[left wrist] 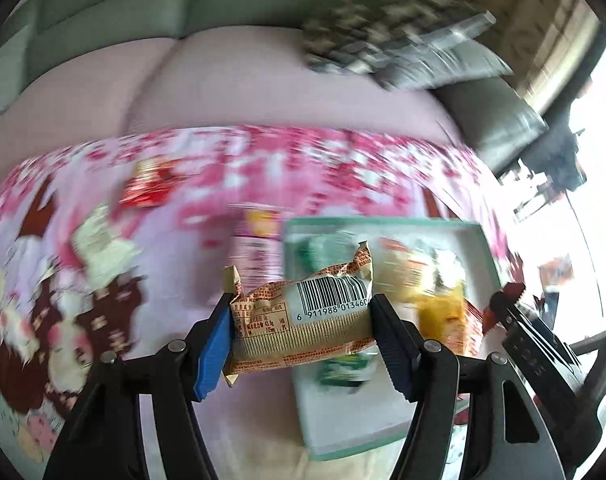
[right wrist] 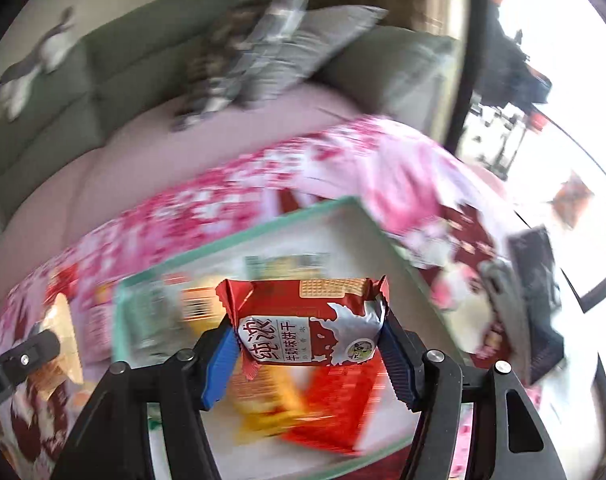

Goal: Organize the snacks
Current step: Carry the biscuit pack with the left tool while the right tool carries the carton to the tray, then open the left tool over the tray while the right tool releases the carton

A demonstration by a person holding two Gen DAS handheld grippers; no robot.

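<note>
My left gripper [left wrist: 301, 320] is shut on a tan biscuit packet [left wrist: 303, 316] with a barcode, held in the air at the left edge of the teal-rimmed tray [left wrist: 383, 412]. My right gripper [right wrist: 309, 336] is shut on a red-and-silver milk biscuit packet [right wrist: 309, 326] and holds it above the same tray [right wrist: 343, 216]. The tray holds several snack packets: green, yellow and red ones. The right gripper shows at the right of the left wrist view [left wrist: 515, 312], and the left gripper at the left of the right wrist view [right wrist: 35, 348].
The tray lies on a pink floral tablecloth [left wrist: 263, 168]. Loose snacks lie on the cloth: a red packet [left wrist: 147, 188], a pale one [left wrist: 103, 248], a pink box [left wrist: 255, 248]. A sofa with pink cover and grey cushions [right wrist: 303, 52] stands behind. Both views are motion-blurred.
</note>
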